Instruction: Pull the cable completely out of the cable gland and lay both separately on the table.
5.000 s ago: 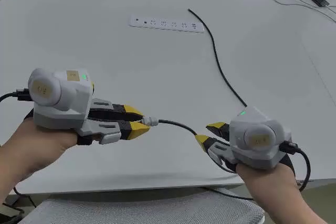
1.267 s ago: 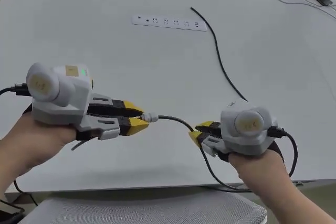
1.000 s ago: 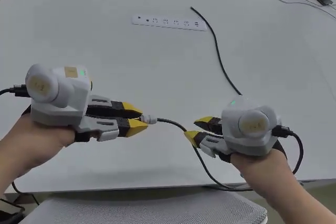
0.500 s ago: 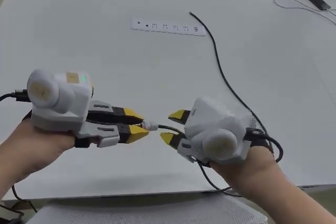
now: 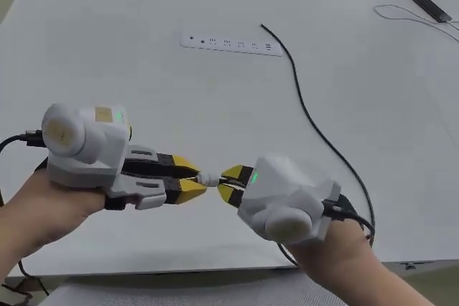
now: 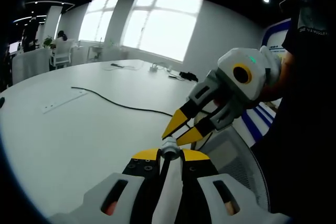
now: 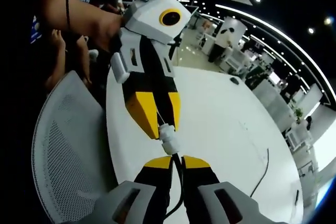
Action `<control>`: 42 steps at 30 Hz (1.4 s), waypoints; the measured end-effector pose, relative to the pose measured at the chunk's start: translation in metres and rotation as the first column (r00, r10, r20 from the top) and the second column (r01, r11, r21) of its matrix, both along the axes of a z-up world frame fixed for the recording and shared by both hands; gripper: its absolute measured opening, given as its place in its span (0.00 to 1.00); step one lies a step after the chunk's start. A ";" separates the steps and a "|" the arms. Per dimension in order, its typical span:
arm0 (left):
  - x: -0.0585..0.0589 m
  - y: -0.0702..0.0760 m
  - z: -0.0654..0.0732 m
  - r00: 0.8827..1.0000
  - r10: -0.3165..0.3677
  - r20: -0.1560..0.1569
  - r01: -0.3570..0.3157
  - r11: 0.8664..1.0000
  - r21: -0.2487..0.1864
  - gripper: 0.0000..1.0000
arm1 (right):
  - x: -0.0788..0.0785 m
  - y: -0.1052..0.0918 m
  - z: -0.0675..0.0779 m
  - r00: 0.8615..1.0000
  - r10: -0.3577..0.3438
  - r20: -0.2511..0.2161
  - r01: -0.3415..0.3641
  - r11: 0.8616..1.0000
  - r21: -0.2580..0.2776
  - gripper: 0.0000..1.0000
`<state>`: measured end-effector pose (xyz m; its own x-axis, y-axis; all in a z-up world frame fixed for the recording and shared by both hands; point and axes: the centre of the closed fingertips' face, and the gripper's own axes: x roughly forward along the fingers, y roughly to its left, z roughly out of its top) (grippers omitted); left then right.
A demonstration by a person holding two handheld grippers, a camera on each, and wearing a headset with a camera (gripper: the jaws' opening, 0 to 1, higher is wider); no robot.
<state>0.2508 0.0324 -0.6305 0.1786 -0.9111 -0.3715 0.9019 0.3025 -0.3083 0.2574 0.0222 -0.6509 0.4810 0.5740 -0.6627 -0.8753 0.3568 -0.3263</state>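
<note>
The white desk [image 5: 143, 69] takes up most of the head view, and the mesh back of a grey chair [image 5: 179, 293] shows along its near edge at 6 o'clock. A white power strip [image 5: 231, 44] lies flat at 12 o'clock from the grippers. The black cable [image 5: 308, 116] starts just beside the strip's right end, runs across the desk toward 5 o'clock, and passes behind the right gripper's body. A small dark device [image 5: 429, 6] with a thin white wire lies at the far 2 o'clock corner.

The left gripper [image 5: 193, 179] is held above the near edge of the desk. As in all the earlier frames, its yellow tips are pressed onto the pale cable gland [image 5: 209, 179]. In the left gripper view the gland [image 6: 169, 147] sits right between the tips.

The right gripper [image 5: 231, 183] is what has changed. Five seconds ago it was well apart at 3 o'clock from the left one, with a loose span of cable between them. Half a second ago it was near, with its jaws spread. Now its tips sit just beside the gland, nose to nose with the left gripper, and they have closed in to pinch the cable where it leaves the gland. The right gripper view shows the cable [image 7: 179, 174] running down between its own yellow tips, with the gland [image 7: 169, 139] at 12 o'clock from them. The cable is not yet out of the gland, and both are held above the desk.
</note>
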 end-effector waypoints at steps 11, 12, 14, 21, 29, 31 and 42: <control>0.003 -0.006 0.002 1.000 0.003 0.025 -0.003 1.000 -0.008 0.15 | 0.007 -0.009 0.000 0.995 -0.084 -0.049 0.087 0.993 0.075 0.00; 0.004 -0.007 0.002 1.000 0.005 0.026 -0.004 1.000 -0.010 0.15 | 0.008 -0.010 0.000 0.994 -0.091 -0.056 0.096 0.992 0.087 0.00; 0.005 -0.007 0.003 1.000 0.009 0.030 -0.008 1.000 -0.015 0.15 | 0.010 -0.013 -0.001 0.991 -0.113 -0.073 0.120 0.987 0.102 0.00; 0.010 -0.007 0.007 0.999 0.025 0.033 -0.024 0.999 -0.032 0.15 | 0.018 -0.028 -0.006 0.970 -0.191 -0.151 0.215 0.964 0.158 0.00; 0.010 -0.006 0.007 0.999 0.025 0.043 -0.023 0.999 -0.030 0.15 | 0.022 -0.051 -0.019 0.926 -0.287 -0.245 0.336 0.923 0.190 0.00; 0.010 -0.007 0.007 0.999 0.024 0.044 -0.023 0.999 -0.032 0.15 | 0.022 -0.057 -0.024 0.899 -0.323 -0.296 0.391 0.896 0.210 0.00; 0.010 -0.006 0.007 0.999 0.023 0.045 -0.021 0.999 -0.032 0.15 | 0.021 -0.079 -0.046 0.762 -0.427 -0.487 0.587 0.773 0.241 0.00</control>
<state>0.2606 0.0265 -0.6237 0.2149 -0.9178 -0.3338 0.9085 0.3133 -0.2766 0.2785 -0.0563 -0.6973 0.5229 0.5491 -0.6519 -0.5464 0.8030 0.2380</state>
